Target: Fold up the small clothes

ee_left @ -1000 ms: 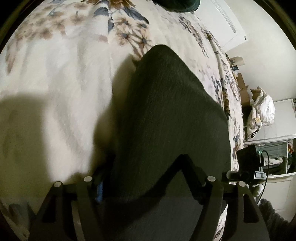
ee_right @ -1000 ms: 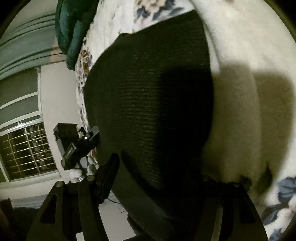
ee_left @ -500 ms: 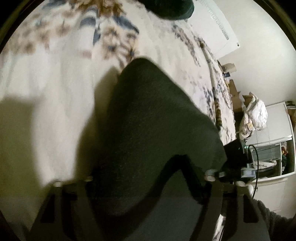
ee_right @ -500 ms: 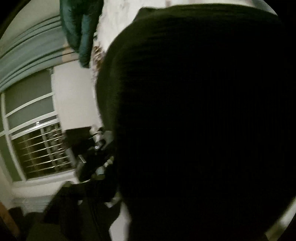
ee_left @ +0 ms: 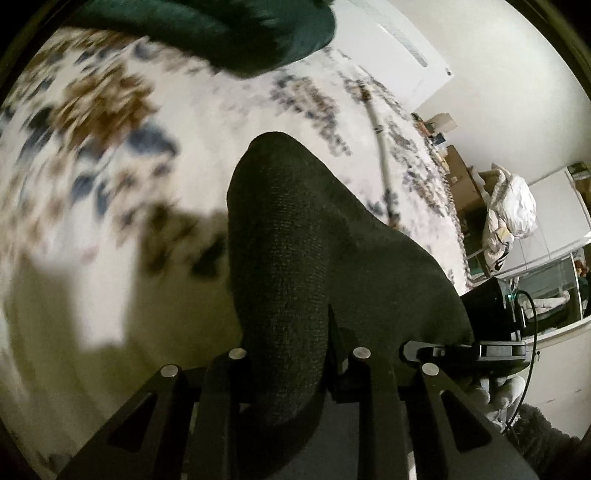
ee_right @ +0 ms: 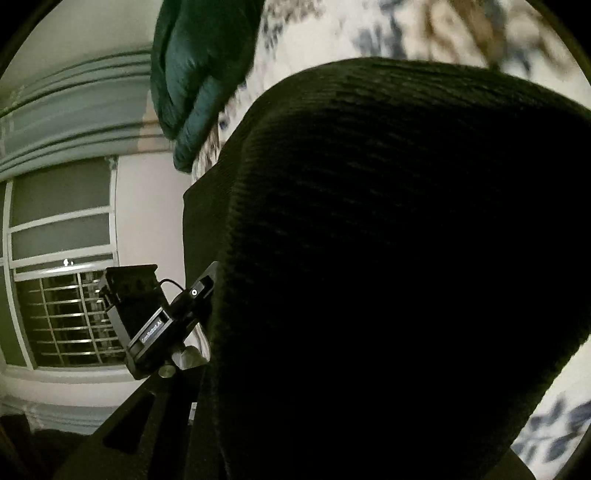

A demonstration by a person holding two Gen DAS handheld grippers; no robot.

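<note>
A: Bedroom, floral bedspread [ee_left: 110, 155], dark green quilt [ee_left: 207, 29] bunched at the far end, barred window [ee_right: 70, 317] off to one side, low light

B: And the garment?

A: Dark knit piece [ee_left: 314, 258], small, lifted off the bedspread at the near edge, far end hanging down onto the bed. Both claws are on that near edge

B: Claw states?

A: Left gripper [ee_left: 299, 363]: jaws closing, nearly together, a fold of the knit bunched between the fingers [ee_left: 225, 391], so it has the cloth. Right gripper [ee_right: 207, 424]: jaws closing too, but the knit [ee_right: 388, 258] drapes over almost the whole right wrist view, only one finger [ee_right: 155, 417] visible. Probably gripping the other corner, can't confirm pad contact

B: Step in hand?

A: I'd say pinching the near edge to carry it over for a fold

B: How to do it well?

A: Finish the pinch before pulling further, knit slips. Keep both corners level and taut so the edge stays straight, carry it over toward the far end, lay it flat with edges matched. Watch it doesn't snag the quilt
</note>
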